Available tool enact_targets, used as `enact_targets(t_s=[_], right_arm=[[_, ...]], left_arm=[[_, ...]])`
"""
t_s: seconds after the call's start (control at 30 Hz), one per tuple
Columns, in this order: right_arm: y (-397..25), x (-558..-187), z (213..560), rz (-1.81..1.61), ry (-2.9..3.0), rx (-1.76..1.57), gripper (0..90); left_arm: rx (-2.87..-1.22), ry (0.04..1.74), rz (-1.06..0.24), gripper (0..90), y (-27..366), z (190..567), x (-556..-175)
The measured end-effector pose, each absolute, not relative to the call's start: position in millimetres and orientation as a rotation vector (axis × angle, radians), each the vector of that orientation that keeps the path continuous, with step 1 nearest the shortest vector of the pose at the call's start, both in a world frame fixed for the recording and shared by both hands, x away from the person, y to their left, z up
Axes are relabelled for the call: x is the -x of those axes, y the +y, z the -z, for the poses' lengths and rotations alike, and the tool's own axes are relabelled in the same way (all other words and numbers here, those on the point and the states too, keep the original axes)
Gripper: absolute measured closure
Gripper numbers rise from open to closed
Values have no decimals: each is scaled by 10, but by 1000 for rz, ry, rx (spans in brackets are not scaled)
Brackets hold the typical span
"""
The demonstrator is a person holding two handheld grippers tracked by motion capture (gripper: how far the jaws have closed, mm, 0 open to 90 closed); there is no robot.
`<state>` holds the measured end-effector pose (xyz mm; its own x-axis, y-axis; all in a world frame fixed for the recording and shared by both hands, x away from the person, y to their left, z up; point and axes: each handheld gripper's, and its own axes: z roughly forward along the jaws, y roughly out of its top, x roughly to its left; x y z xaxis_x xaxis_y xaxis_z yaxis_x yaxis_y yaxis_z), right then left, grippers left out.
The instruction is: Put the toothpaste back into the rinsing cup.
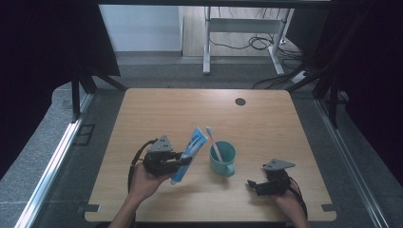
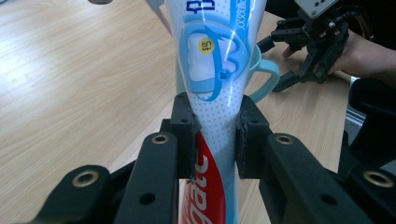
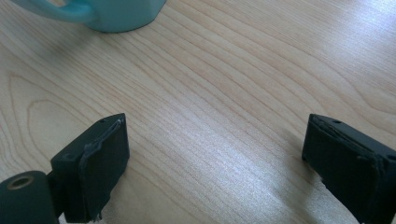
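Observation:
A blue and white toothpaste tube point(image 1: 188, 154) hangs tilted above the table, flat end up, just left of a teal mug point(image 1: 223, 158). My left gripper point(image 1: 183, 161) is shut on the tube's lower half; in the left gripper view the jaws pinch the toothpaste tube point(image 2: 214, 84) from both sides. A pink and white toothbrush point(image 1: 213, 142) stands in the mug, head up. My right gripper point(image 1: 252, 185) rests low over the table right of the mug, open and holding nothing. The right gripper view has the wide-apart jaws point(image 3: 215, 163) over bare wood, with the mug's base point(image 3: 112, 16) at the top left.
The wooden table point(image 1: 266, 128) has a dark round cap point(image 1: 240, 101) near its far edge. Beyond the table stand a white desk frame point(image 1: 242, 28) and loose cables point(image 1: 266, 45) on the floor. The other hand and its gripper point(image 2: 317, 42) appear far off in the left gripper view.

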<state>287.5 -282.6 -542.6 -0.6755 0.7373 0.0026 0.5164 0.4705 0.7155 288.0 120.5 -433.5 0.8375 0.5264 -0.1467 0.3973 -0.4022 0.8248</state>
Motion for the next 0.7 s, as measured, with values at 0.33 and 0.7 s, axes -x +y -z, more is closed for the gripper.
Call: enact_targets(t_s=[0.33,0.7], right_arm=[[-2825,-2875,5427,-1021,2414,-1067,72],[-2827,-2875,5425,-1018,2417,-1065,72]], left_arm=[[-2049,652,-169,733,1024,4252,-2953],[-2055,633,-180,733,822,4165,-3058]])
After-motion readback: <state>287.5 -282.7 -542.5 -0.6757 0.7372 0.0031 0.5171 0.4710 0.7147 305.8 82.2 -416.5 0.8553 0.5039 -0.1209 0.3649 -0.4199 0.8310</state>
